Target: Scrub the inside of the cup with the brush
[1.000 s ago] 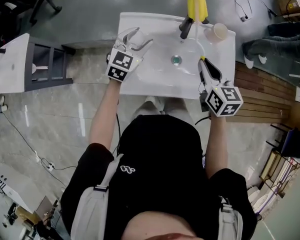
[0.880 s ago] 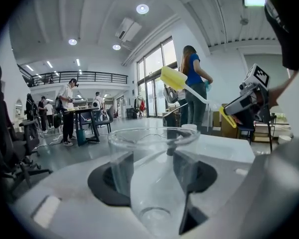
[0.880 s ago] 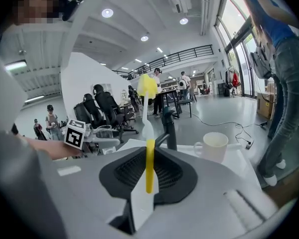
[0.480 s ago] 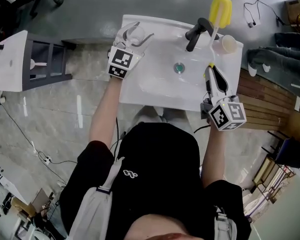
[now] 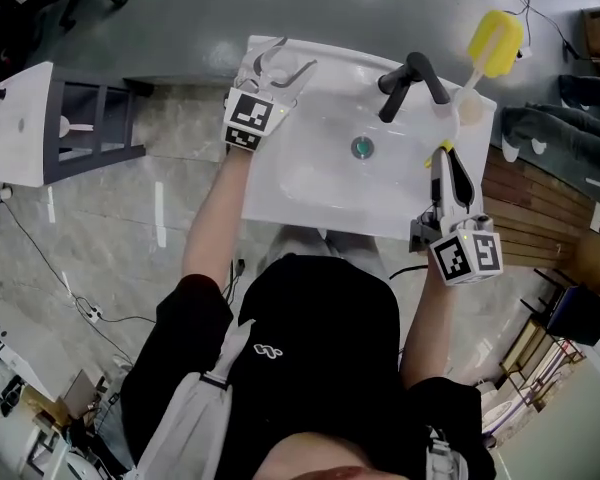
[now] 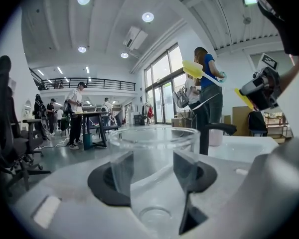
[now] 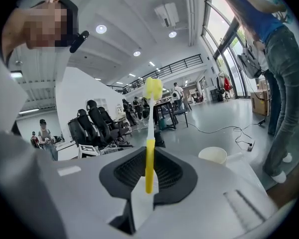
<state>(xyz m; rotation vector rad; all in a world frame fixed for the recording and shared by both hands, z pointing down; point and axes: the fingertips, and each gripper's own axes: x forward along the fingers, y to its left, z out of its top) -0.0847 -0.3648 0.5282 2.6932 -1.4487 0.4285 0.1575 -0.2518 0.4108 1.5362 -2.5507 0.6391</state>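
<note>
A clear glass cup sits between the jaws of my left gripper, which is shut on it over the back left corner of the white sink. In the head view the cup is a faint clear shape at the gripper's tips. My right gripper is shut on the thin yellow handle of a brush. The brush's yellow sponge head points away past the sink's back right corner. Cup and brush are far apart, with the black faucet between them.
A green drain sits in the middle of the basin. A small pale paper cup stands on the sink's right rim near the brush. A white table with a dark frame stands to the left. People stand nearby in the room.
My right gripper has swung the brush to the right, from above the faucet to beyond the sink's right corner. My left gripper has kept the cup at the back left corner.
</note>
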